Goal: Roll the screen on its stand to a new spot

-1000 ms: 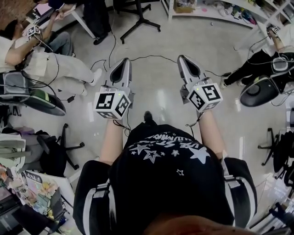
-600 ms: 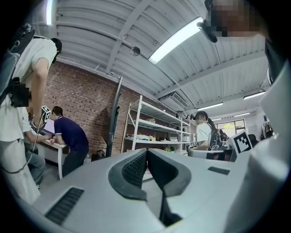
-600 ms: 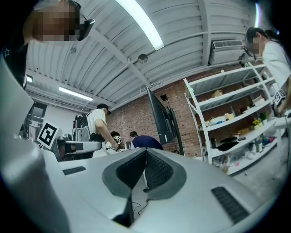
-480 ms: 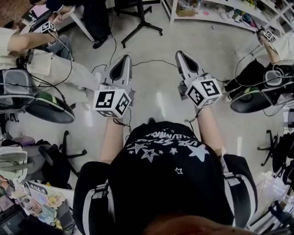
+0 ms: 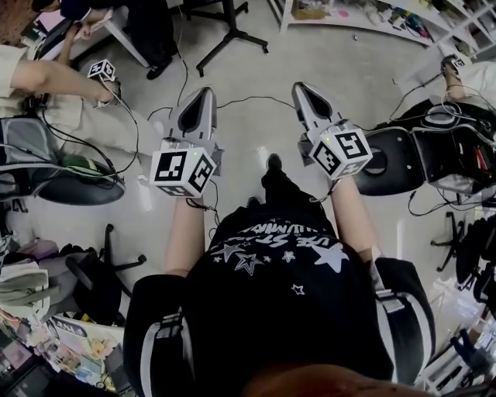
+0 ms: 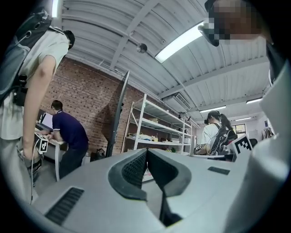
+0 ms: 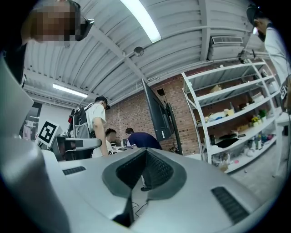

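Note:
The screen stands ahead on a black wheeled stand; its base legs (image 5: 230, 34) show at the top of the head view. In the left gripper view the screen (image 6: 117, 113) shows edge-on as a thin dark panel in front of the brick wall. The right gripper view has the same screen (image 7: 157, 114) at an angle. My left gripper (image 5: 199, 99) is held out over the bare floor, shut with nothing in it, short of the stand. My right gripper (image 5: 303, 91) is level with it, also shut and holding nothing. The pads of each meet at the tip (image 6: 146, 152) (image 7: 146, 152).
Black cables (image 5: 232, 99) trail across the floor between me and the stand. A person (image 5: 46, 77) sits at the left by a grey chair (image 5: 70, 182). Another dark chair (image 5: 395, 159) and a person are at the right. White shelving (image 5: 364, 19) lines the back.
I have stepped forward, and a shoe now shows ahead of my body. The chairs at left and right have slid closer in the view. Both grippers stay shut and held out.

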`<state>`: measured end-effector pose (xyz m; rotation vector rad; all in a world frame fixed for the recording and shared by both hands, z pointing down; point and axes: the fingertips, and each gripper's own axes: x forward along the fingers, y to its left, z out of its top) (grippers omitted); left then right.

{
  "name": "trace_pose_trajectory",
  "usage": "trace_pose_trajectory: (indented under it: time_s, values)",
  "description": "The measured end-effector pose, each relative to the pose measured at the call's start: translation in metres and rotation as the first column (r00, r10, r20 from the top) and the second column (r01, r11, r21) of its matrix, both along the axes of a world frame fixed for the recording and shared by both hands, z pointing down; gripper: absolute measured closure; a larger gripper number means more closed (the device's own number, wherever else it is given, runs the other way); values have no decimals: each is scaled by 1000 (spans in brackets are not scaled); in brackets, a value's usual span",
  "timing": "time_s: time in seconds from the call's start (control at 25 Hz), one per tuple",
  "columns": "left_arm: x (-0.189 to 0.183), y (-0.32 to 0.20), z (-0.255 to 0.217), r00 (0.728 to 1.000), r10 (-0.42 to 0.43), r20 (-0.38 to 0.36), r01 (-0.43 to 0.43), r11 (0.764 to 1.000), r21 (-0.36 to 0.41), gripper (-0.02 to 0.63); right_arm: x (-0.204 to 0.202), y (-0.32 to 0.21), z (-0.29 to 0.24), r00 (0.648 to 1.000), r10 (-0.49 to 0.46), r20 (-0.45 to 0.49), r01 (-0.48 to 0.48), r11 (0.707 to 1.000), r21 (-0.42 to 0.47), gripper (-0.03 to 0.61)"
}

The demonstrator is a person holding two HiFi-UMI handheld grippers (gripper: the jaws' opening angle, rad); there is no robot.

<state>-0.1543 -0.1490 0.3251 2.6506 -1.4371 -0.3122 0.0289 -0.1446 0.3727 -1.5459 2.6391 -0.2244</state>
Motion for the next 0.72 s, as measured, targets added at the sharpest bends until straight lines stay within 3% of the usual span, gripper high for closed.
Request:
trace_pose_trajectory:
  time_s: [0.72]
  values:
    - [30, -144, -13, 997, -62, 49, 61, 998, 15, 601, 8, -174, -6, 993, -102, 61, 100, 994, 33, 571]
